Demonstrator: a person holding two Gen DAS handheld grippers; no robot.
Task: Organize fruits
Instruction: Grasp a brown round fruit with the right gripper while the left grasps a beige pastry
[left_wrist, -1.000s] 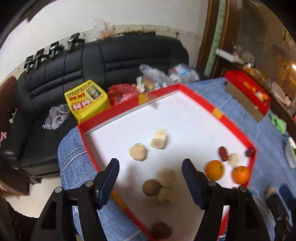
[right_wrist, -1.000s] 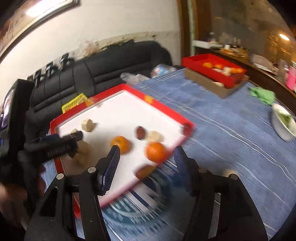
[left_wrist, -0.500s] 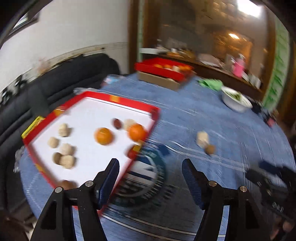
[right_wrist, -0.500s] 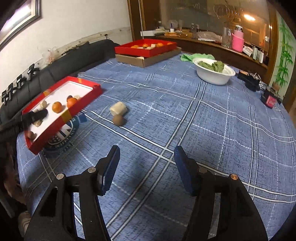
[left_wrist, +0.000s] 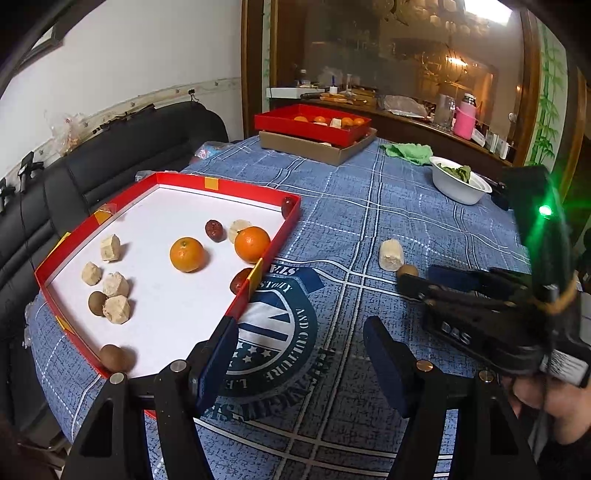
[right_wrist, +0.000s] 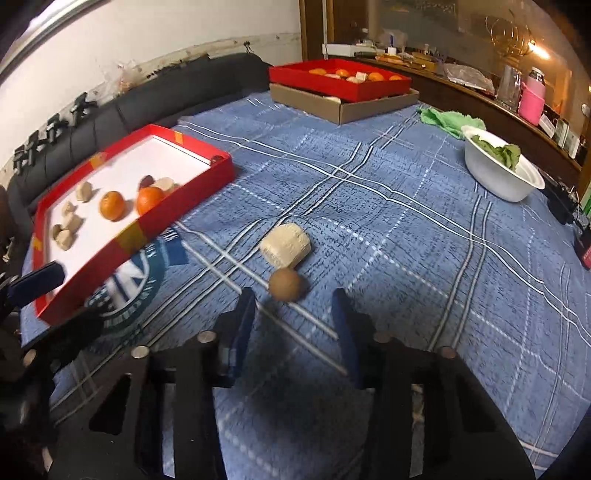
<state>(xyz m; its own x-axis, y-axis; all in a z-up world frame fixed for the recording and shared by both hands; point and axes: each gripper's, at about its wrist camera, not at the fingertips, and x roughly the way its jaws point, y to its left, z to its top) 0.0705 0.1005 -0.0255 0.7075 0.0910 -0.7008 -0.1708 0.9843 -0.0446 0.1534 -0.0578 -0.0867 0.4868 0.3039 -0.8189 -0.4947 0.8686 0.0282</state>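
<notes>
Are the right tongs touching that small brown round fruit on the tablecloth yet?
Apart. The right wrist view shows the closing right tongs just short of the brown fruit, cloth visible between.

Counting what we can see on the blue cloth and in the trays

In the near red tray (left_wrist: 275, 240) we count two oranges (left_wrist: 187, 254), three dark red dates (left_wrist: 214, 230), five pale chunks (left_wrist: 110, 248) and two brown round fruits (left_wrist: 97, 303). On the tablecloth (right_wrist: 406, 229) we find one pale chunk (right_wrist: 284, 245) and one brown round fruit (right_wrist: 284, 284). Farther off we see one red tray (right_wrist: 340, 83) on one cardboard box (right_wrist: 343, 105), one white bowl (right_wrist: 498, 177) and one green cloth (right_wrist: 445, 120).
</notes>
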